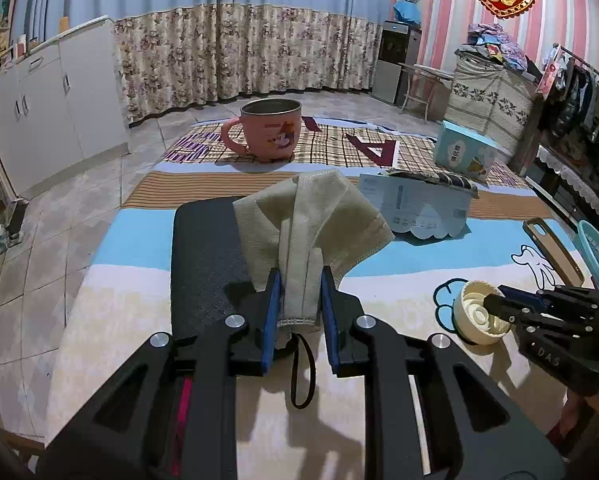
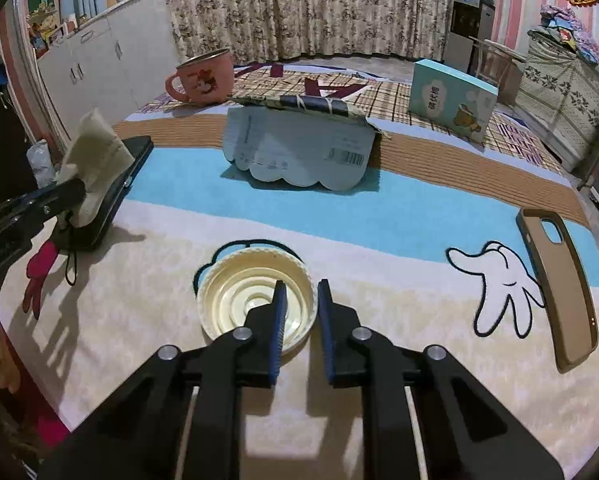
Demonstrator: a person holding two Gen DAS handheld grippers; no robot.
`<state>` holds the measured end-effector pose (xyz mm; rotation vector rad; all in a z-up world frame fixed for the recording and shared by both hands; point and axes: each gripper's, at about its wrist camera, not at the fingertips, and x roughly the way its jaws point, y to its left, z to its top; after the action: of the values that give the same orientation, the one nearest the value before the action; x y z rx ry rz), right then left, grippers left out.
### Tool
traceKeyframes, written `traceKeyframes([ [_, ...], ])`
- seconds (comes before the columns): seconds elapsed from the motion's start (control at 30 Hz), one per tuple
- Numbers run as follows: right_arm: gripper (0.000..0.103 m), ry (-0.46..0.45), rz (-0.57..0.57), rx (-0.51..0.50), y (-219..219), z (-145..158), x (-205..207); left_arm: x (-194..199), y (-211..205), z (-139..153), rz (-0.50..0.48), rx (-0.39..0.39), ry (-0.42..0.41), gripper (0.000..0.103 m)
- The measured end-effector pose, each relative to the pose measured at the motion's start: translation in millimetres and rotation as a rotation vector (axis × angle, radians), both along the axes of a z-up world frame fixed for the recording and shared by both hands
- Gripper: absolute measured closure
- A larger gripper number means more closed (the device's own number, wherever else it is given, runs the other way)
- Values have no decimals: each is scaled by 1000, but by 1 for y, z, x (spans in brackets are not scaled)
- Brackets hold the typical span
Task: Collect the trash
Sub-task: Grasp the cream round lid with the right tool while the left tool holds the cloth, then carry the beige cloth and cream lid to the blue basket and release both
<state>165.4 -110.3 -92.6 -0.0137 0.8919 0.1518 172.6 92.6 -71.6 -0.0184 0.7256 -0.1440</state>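
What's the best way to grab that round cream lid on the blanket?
Pinch its thin side wall from above. The cream lid lies flat with its hollow side up, so the rim stands up to straddle. The right gripper already does this: one finger inside, one outside, at the near right edge. A flat, wide lid offers little else.

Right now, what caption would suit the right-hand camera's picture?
Right gripper closes on the rim of a cream plastic lid on a cartoon blanket, while the left gripper holds a face mask.
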Motion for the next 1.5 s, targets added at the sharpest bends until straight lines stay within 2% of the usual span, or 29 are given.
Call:
traceKeyframes([
  [0.13,89,-17,-28,7,-17,5,0,0,-1,0,3,3,1,84],
  [0.2,97,-30,-48,6,-29,10,0,0,-2,0,0,5,-1,84],
  [0.47,97,-53,-119,13,-82,22,3,0,-26,7,-20,21,-6,84],
  [0.6,97,-79,-139,-14,-101,30,-1,0,-40,10,-39,23,-7,84],
  [0.87,97,-122,-206,-15,-152,50,-13,0,-86,20,-110,37,-23,84],
  [1.17,97,-183,-316,-15,-224,69,-40,2,-164,22,-234,60,-13,84],
  [1.3,97,-195,-380,-15,-264,72,-54,-2,-209,30,-302,54,-23,84],
  [1.5,97,-191,-503,-24,-341,70,-85,-13,-299,42,-434,42,-49,84],
])
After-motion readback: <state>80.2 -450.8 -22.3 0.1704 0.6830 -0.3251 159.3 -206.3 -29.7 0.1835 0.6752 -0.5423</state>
